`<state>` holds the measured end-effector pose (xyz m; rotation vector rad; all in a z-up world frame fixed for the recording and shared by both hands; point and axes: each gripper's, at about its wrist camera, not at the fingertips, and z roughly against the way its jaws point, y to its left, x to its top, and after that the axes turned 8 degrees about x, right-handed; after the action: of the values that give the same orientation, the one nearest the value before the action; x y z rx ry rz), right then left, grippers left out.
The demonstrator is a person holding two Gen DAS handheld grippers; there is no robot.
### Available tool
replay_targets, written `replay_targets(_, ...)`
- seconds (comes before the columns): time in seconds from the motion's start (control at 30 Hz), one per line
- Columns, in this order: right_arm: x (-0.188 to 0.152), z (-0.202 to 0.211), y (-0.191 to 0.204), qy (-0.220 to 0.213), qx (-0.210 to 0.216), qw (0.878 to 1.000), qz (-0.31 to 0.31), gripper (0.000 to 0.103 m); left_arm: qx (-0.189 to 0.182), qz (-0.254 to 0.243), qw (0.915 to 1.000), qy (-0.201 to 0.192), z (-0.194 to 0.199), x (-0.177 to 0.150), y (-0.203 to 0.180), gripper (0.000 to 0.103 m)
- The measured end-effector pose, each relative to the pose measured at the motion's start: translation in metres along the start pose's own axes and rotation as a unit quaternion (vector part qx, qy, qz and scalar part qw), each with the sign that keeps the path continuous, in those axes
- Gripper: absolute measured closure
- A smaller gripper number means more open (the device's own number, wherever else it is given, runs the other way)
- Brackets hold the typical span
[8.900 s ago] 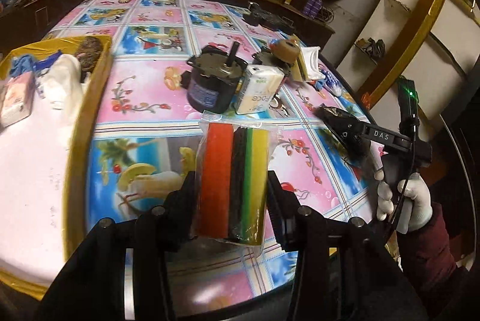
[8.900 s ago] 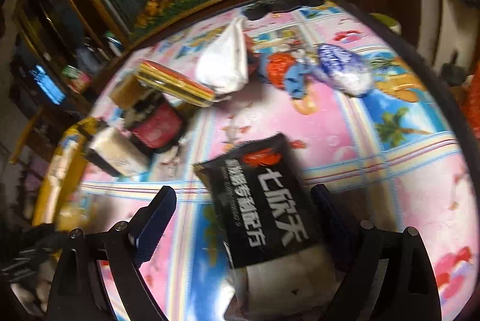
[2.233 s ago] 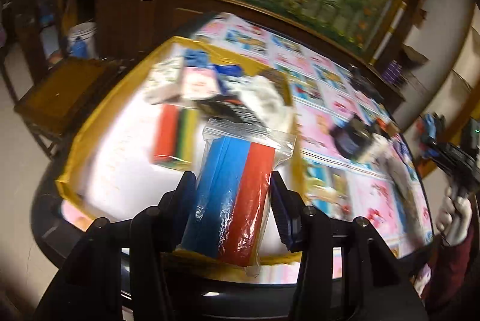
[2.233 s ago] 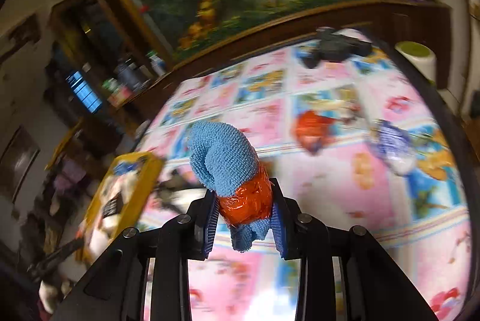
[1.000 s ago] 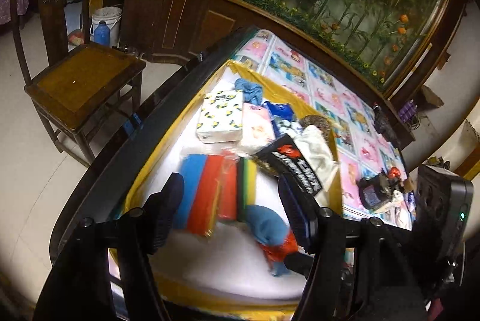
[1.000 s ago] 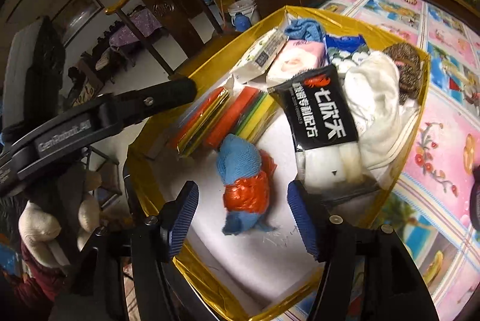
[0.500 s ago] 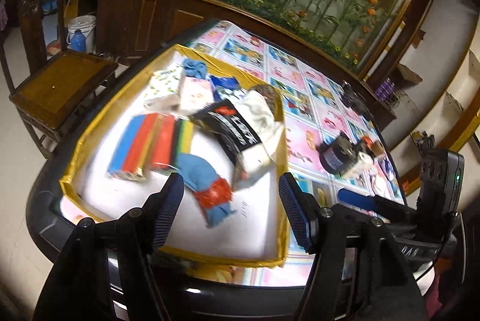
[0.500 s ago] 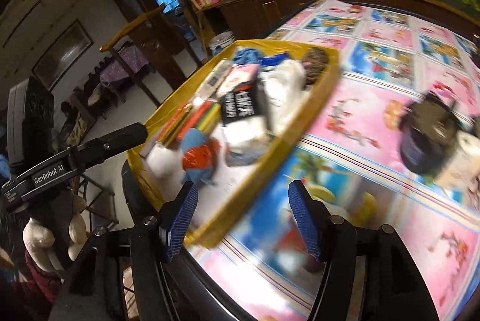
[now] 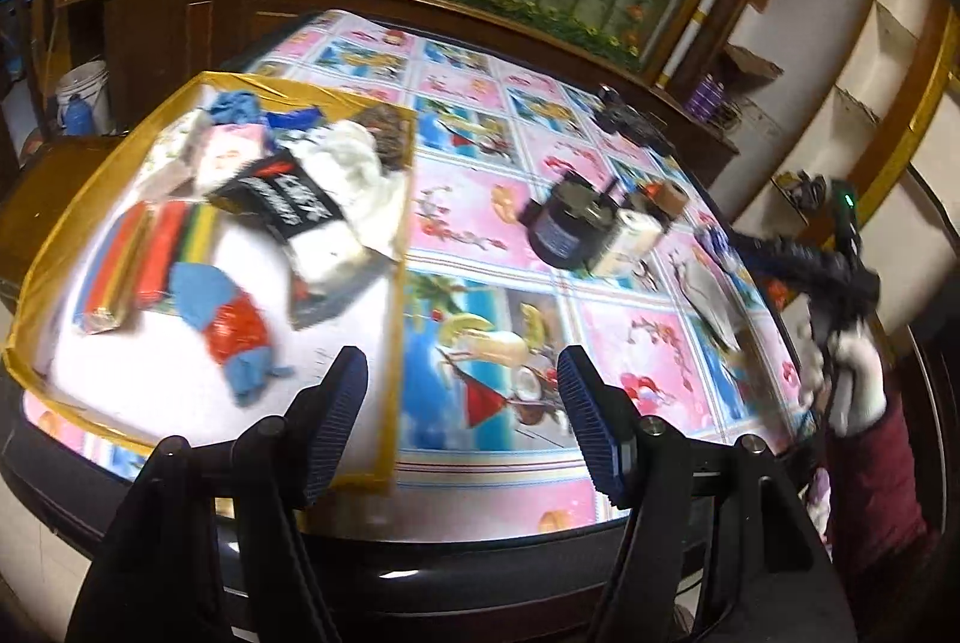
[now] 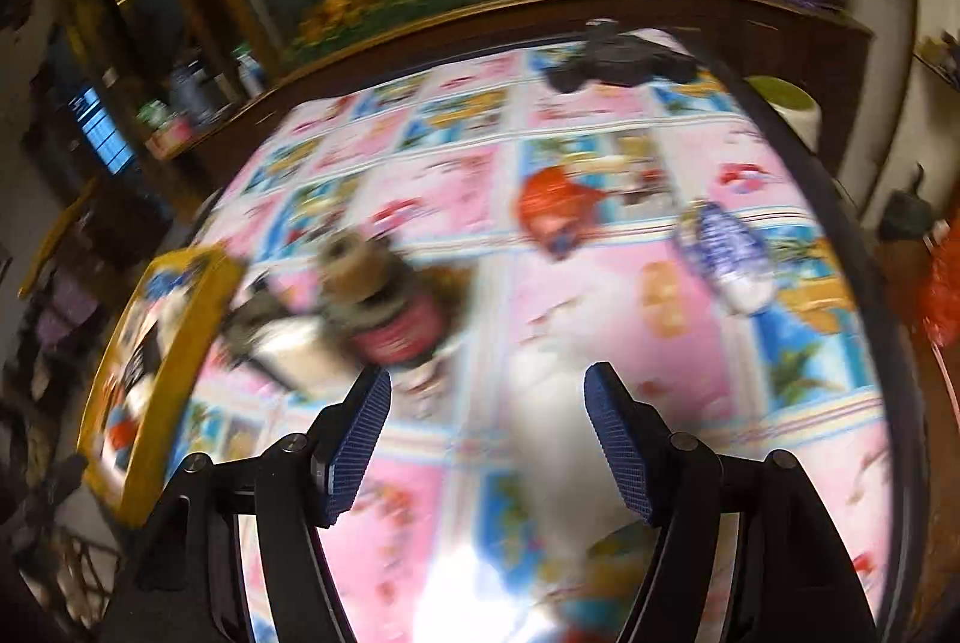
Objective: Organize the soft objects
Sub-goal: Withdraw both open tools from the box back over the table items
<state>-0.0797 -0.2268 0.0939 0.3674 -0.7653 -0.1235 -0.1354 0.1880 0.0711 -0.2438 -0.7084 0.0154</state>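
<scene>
A gold-rimmed tray point(image 9: 396, 283) on the left of the table holds the soft things: sponge packs point(image 9: 138, 253), a blue-and-red cloth bundle point(image 9: 231, 325), a black pack point(image 9: 282, 205), white cloth point(image 9: 354, 163) and others. My left gripper point(image 9: 459, 415) is open and empty above the tray's right rim. My right gripper point(image 10: 486, 433) is open and empty above a blurred white bag point(image 10: 558, 403) on the table; it shows at the right in the left wrist view point(image 9: 744, 247). A red soft item point(image 10: 552, 211) and a blue-white pack point(image 10: 732, 253) lie farther off.
A dark motor point(image 9: 567, 229), a white box point(image 9: 624, 241) and a tape roll point(image 9: 669, 199) stand mid-table; the motor shows red-labelled in the right wrist view point(image 10: 396, 325). A black object point(image 10: 618, 60) lies at the far edge. The right view is motion-blurred.
Both grippers have let go of their loads in the tray and opened. The left one has drawn back rightward; the right one has swung away to the table's right side.
</scene>
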Motion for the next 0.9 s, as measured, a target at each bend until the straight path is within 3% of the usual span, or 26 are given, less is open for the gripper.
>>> replay_targets(0.17, 0.047, -0.031, -0.017, 0.013, -0.021, 0.999, -0.038, 0.035, -0.004, -0.027, 0.9995, 0.017, -0.008, -0.007, -0.025, 0.038)
replay_targets(0.37, 0.095, -0.11, 0.001, 0.062, -0.059, 0.996, -0.012, 0.035, 0.002, -0.034, 0.999, 0.031, -0.013, -0.01, -0.035, 0.038)
replay_targets(0.43, 0.104, -0.139, -0.003, 0.081, -0.062, 0.995, -0.015, 0.038, 0.004, -0.034, 0.9987, 0.036, -0.017, -0.009, -0.035, 0.038)
replay_targets(0.47, 0.107, -0.154, -0.007, 0.088, -0.065, 0.994, -0.02, 0.049, 0.005, -0.034, 0.9987, 0.038, -0.018, -0.009, -0.035, 0.038)
replay_targets(0.5, 0.108, -0.159, -0.01, 0.089, -0.056, 0.994, -0.027, 0.071, 0.006, -0.034, 0.9986, 0.04, -0.019, -0.009, -0.035, 0.038)
replay_targets(0.63, 0.096, -0.156, -0.021, 0.08, -0.045, 0.995, -0.03, 0.07, 0.002, -0.031, 0.9985, 0.046, -0.025, -0.009, -0.032, 0.038)
replay_targets(0.77, 0.065, -0.12, -0.026, 0.093, -0.041, 0.994, -0.025, 0.07, -0.009, -0.024, 0.9983, 0.053, -0.032, -0.011, -0.029, 0.038)
replay_targets(0.83, 0.045, -0.096, -0.016, 0.104, -0.022, 0.994, -0.007, 0.07, -0.015, -0.02, 0.9979, 0.059, -0.037, -0.012, -0.028, 0.038)
replay_targets(0.9, 0.023, -0.078, 0.001, 0.124, 0.024, 0.992, 0.007, 0.066, -0.023, -0.014, 0.9973, 0.068, -0.041, -0.014, -0.029, 0.038)
